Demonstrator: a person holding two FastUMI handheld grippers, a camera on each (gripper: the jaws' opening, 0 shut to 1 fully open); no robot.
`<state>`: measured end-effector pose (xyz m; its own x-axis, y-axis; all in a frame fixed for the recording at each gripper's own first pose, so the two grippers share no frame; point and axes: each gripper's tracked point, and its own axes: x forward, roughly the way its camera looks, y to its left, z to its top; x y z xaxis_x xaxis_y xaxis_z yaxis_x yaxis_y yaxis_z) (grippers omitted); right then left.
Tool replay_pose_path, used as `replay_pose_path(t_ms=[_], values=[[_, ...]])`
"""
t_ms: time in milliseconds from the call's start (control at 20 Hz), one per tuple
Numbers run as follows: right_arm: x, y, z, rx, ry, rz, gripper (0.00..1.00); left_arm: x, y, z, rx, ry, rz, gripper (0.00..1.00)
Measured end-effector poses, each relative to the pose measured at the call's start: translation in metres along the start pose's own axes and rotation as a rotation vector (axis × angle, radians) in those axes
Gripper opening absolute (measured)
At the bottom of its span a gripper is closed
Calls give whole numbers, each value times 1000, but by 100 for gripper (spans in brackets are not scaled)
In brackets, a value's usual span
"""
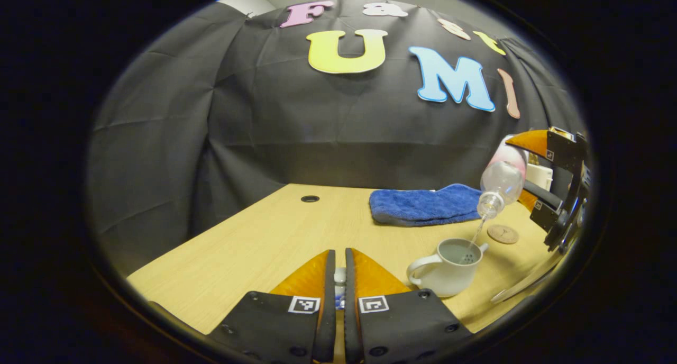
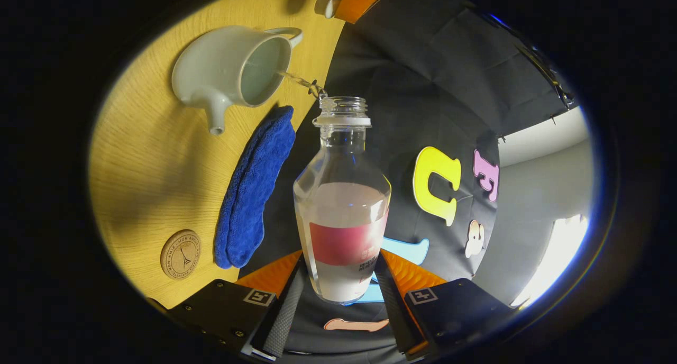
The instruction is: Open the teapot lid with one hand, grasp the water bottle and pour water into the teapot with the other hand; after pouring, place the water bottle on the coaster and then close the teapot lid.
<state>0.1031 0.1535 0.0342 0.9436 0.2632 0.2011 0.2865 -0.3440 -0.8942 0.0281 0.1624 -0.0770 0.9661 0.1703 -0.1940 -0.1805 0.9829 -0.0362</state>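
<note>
The pour is under way. The right gripper [image 2: 338, 295] grasps the water bottle [image 2: 342, 205] by its base, tipped so a thin stream runs from the mouth ahead of it into the open teapot [image 2: 222, 73] on the tabletop [image 2: 143, 157]. The left gripper [image 1: 339, 284] is clenched on the teapot lid [image 1: 340, 275], held clear of the pot. Left to do: the bottle onto the coaster [image 2: 180, 254], then the lid back.

Right hand-held gripper [image 2: 338, 295] tilted, clamped
</note>
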Motion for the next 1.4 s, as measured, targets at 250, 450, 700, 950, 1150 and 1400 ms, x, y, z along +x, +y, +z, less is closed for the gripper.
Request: replay_pose_path(t_ms=[250,450,700,950,1150,1400], values=[[2,-4,-3,-16,-4,-5,76,1,-1,0,3,2,-1,12],[3,-5,-1,-27,-18,2,76,1,-1,1,5,2,-1,12],[3,-4,1,-51,-29,4,76,0,-3,0,7,3,-3,12],[3,-9,4,-90,-48,-11,76,0,-3,0,10,4,-4,13],[5,-15,4,-117,-60,-28,76,-1,-3,1,10,4,-5,12],[7,-24,8,-143,-82,-52,76,0,-4,-1,12,5,-6,12]])
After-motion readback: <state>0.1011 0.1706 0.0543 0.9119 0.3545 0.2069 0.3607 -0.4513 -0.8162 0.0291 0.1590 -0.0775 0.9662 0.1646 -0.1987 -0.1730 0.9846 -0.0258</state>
